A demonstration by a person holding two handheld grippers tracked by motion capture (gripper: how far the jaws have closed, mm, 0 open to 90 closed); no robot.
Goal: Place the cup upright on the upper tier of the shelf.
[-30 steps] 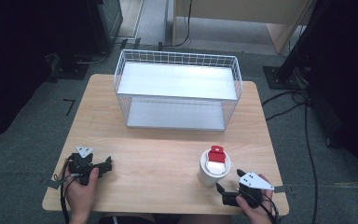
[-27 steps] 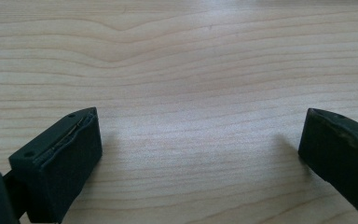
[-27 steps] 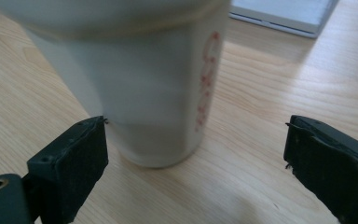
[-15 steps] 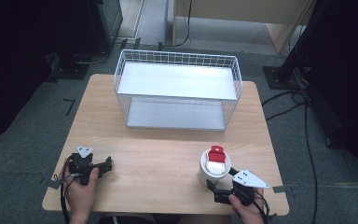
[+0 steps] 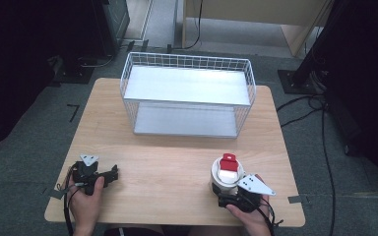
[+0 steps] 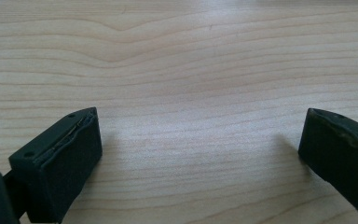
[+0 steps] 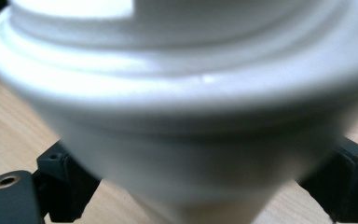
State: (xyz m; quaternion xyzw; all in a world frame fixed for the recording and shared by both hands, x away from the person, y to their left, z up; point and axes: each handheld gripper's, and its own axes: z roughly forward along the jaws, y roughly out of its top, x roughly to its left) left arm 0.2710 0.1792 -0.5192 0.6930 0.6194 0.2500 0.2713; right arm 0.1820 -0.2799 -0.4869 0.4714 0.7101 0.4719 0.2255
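The white cup with a red and white piece on its top stands upright on the bench, near its front right corner, well apart from the wire basket at the back. The right gripper is right up against the cup's near side, its fingers spread to either flank of the tapered lower wall, apparently not yet pressing on it. The step in hand looks like taking hold of the cup: it would go best with the fingers level, set a little higher where the wall is wider, and closed gently so the cup doesn't tip. The left gripper rests on the bench at front left, fingers wide apart, holding nothing.
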